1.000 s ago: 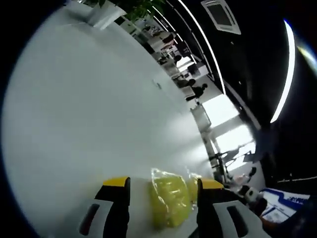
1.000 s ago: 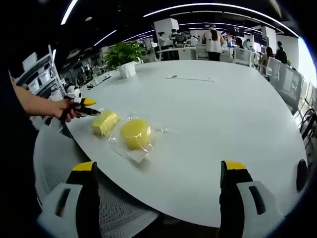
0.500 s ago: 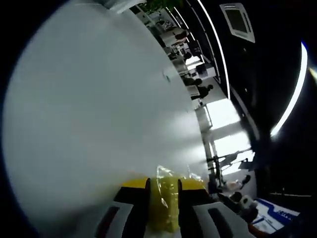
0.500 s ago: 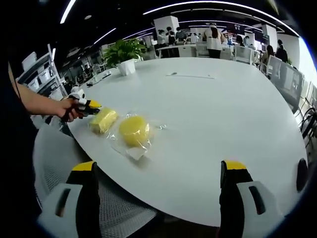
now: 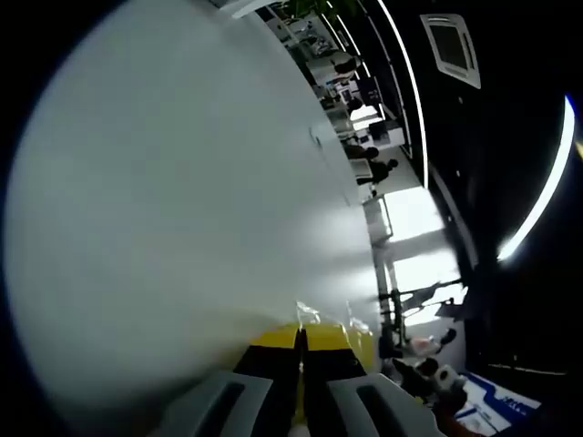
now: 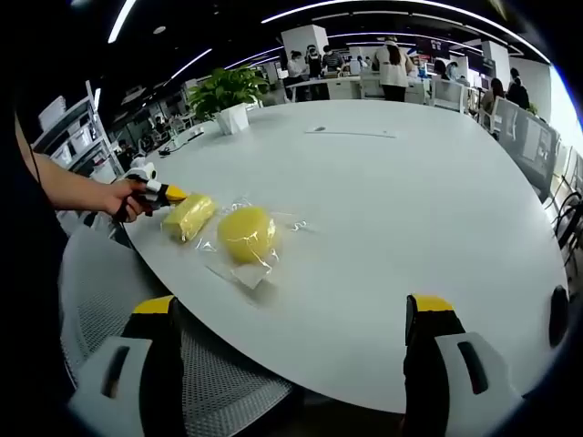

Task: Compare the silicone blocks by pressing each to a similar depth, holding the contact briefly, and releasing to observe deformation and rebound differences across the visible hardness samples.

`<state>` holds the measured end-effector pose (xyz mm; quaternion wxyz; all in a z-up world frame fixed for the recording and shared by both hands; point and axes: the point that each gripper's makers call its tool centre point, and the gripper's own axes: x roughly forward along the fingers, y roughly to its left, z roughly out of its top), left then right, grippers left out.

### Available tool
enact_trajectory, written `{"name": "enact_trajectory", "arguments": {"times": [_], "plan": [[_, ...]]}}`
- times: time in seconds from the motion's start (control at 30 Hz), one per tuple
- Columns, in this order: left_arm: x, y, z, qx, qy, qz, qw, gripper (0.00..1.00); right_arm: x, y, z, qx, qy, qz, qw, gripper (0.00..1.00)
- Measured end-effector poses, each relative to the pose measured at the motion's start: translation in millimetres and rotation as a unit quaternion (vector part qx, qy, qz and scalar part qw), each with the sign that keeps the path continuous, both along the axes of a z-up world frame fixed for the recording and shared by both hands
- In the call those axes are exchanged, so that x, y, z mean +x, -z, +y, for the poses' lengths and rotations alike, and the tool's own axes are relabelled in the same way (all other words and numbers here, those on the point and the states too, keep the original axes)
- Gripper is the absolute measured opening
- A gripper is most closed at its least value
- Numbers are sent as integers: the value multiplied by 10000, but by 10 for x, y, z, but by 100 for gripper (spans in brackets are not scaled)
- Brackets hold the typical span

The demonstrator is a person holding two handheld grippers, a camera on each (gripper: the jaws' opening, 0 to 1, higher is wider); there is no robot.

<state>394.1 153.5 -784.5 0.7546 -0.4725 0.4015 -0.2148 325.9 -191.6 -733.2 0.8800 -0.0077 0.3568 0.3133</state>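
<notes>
In the left gripper view my left gripper is shut on the rectangular yellow block, with only a thin yellow strip left between the jaws. Clear wrap bulges out past the tips. The right gripper view shows a hand holding that left gripper at the near left rim of the white table, pinching the rectangular yellow block. Just to its right lies a round yellow block in a clear bag. My right gripper hangs open below the table's near edge, well apart from both blocks.
A potted plant stands at the table's far left, and a thin dark object lies further back. A mesh chair sits under the near left edge. Several people and desks are beyond the table.
My left gripper's jaws have gone from wide apart around the rectangular block to nearly touching, squeezing it thin. The right gripper has stayed open and still.
</notes>
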Motion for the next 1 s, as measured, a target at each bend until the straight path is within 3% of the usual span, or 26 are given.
{"name": "enact_trajectory", "arguments": {"times": [0.07, 0.37, 0.47, 0.63, 0.7, 0.77, 0.83, 0.9, 1.0], "plan": [[-9, 37, 18, 268, 81, -50, 9996, 0, 2, 8, 2, -13, -18, 8, 10000, 96], [-13, 24, 15, 41, -141, 125, 9998, 0, 13, -7, 3, -20, -29, -8, 10000, 96], [-4, 26, 41, 306, -131, -25, 9994, 0, 15, -10, -1, -20, -29, -12, 10000, 96], [0, 36, 48, 408, -107, -23, 9991, 0, 5, -12, 7, -21, -34, -22, 10000, 96], [-4, 30, 44, 330, -153, 126, 9993, 0, -2, -15, 12, -11, -31, -25, 10000, 96], [2, -13, 15, 171, -136, 103, 9997, 0, -3, -14, 9, -6, -27, -34, 10000, 96], [4, -13, 24, 231, -118, 82, 9996, 0, -9, -22, 12, -2, -21, -39, 10000, 96], [3, -57, 11, 21, -172, 141, 9998, 0, -14, -25, 10, 2, -18, -45, 10000, 96], [15, -138, 2, -5, -161, -69, 9998, 0, -14, -33, 3, 4, -3, -60, 10000, 96]]}}
